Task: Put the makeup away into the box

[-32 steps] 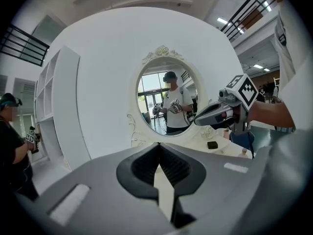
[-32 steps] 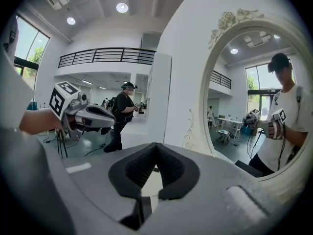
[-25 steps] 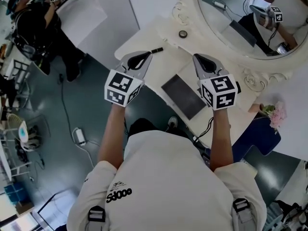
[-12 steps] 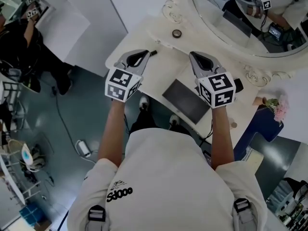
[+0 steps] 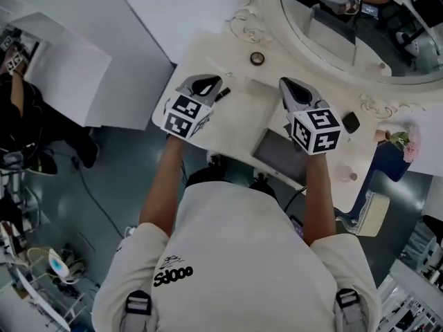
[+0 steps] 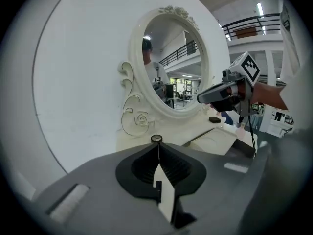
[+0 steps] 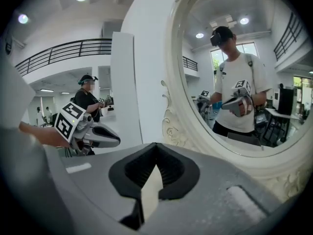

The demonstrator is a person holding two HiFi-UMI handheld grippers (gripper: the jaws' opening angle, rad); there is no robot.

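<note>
I record one cream desk [image 5: 239, 120], with an ornate mirror [image 5: 243, 21] standing along its far edge. Lying directly on the top:
- a small dark round piece [image 5: 257, 58], far left, near the mirror frame
- a slim black stick [image 5: 223, 94], nearer, on the left
- a dark flat panel [image 5: 277, 156], at the near edge, right of centre
- a small black case [image 5: 351, 122], at the right

On my feed, an ornate white oval mirror [image 5: 360, 43] with scrollwork on its frame stands at the back of a cream dressing table [image 5: 204, 57]. A small bunch of pink flowers [image 5: 405, 147] sits past the table's right end. Left of the table I see a white partition [image 5: 69, 81] on the grey-green floor [image 5: 118, 178], a thin cable [image 5: 97, 199] trailing across that floor, and a person in dark clothes [image 5: 24, 126] at the far left edge.
</note>
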